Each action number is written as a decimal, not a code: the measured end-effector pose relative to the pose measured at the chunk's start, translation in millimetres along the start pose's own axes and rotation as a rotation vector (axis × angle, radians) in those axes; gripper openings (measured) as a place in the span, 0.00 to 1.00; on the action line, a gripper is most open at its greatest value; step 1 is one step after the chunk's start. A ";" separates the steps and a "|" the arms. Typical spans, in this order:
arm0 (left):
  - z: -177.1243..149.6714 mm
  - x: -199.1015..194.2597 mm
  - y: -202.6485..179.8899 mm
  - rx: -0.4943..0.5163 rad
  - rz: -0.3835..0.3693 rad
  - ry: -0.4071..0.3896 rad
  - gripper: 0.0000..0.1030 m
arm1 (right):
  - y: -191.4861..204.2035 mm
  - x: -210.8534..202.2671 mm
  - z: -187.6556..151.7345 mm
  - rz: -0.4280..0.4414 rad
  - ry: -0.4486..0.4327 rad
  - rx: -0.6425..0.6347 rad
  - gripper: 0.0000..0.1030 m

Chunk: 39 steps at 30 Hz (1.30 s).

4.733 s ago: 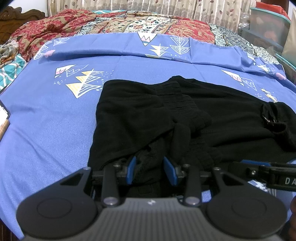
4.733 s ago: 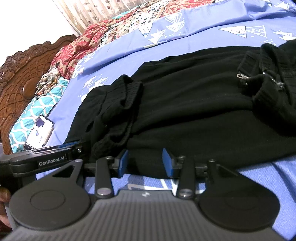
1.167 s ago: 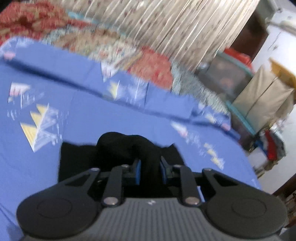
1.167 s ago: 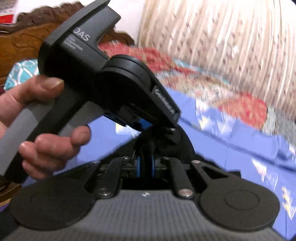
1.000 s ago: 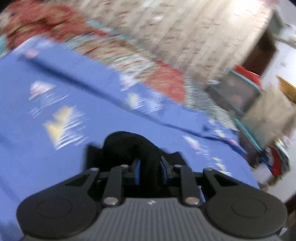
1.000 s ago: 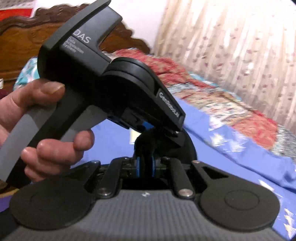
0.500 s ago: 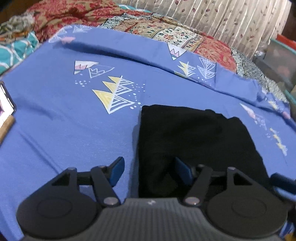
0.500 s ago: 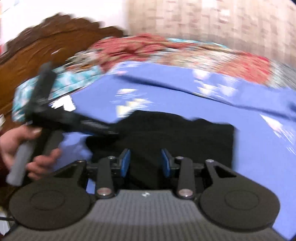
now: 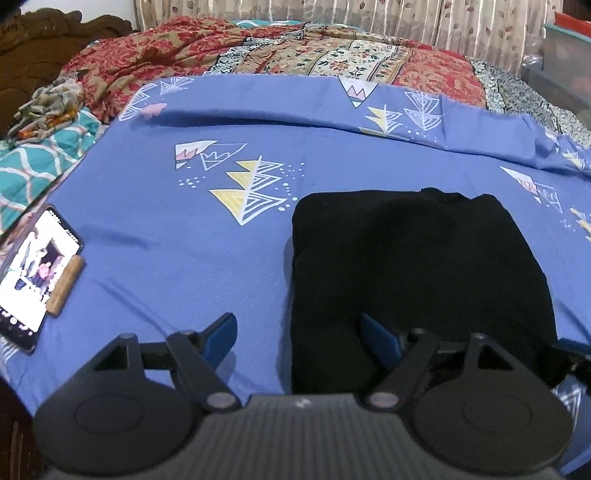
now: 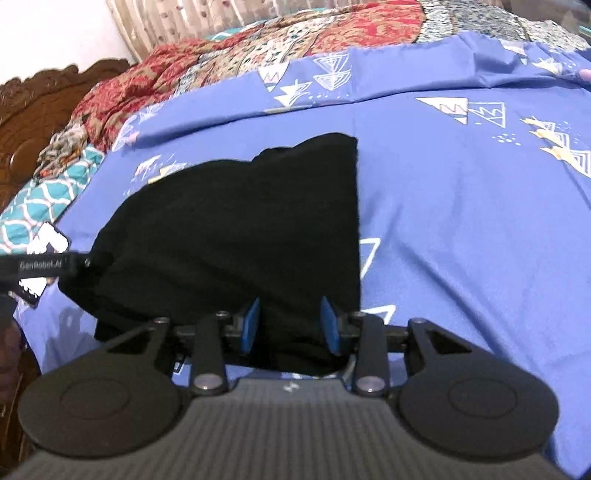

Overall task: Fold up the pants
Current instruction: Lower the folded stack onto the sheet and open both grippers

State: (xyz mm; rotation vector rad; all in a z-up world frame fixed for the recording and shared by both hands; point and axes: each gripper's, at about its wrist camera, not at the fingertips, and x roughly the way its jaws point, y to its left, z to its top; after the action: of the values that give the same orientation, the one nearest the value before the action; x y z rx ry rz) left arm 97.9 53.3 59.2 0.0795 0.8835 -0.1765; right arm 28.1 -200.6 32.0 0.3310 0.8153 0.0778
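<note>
The black pants (image 9: 417, 280) lie folded into a flat rectangle on the blue bed sheet (image 9: 166, 240). My left gripper (image 9: 301, 334) hangs over their near left corner. Its jaws are opening wide: one pad is over the bare sheet, the other over the cloth, and neither presses on it. In the right wrist view the pants (image 10: 240, 229) fill the middle. My right gripper (image 10: 290, 325) sits at their near right edge, part open, with black cloth lying loose between its blue pads (image 10: 330, 326). The left gripper's body (image 10: 40, 265) shows at the left edge.
A phone (image 9: 33, 284) with a lit screen lies by the sheet's left edge against a wooden strip. A red patterned blanket (image 9: 258, 48) and a teal quilt (image 9: 33, 166) bound the far side. Carved headboard (image 10: 33, 110), curtains (image 9: 406, 14), plastic bins (image 9: 565, 48).
A second ago both grippers held a fold of the pants pinched up in the air. They have come down and let go; the pants now lie flat, and the left jaws have spread wider.
</note>
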 end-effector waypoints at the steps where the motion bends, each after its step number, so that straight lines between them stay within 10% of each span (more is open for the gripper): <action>1: -1.1 -1.9 -0.8 0.001 0.004 0.002 0.74 | -7.7 0.1 -0.8 0.003 -0.005 0.016 0.38; 34: -32.4 -16.5 -15.9 -0.094 0.053 0.015 1.00 | -97.2 -18.1 -23.1 0.207 0.095 0.571 0.62; 39: -53.6 -18.6 -30.8 -0.095 0.039 0.110 1.00 | -99.9 -19.9 -24.0 0.210 0.099 0.584 0.62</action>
State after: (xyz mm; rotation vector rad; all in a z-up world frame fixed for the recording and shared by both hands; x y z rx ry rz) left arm 39.8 32.9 39.8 0.0182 0.9983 -0.0945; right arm -8.9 -292.7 -1.2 0.9704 0.8904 0.0513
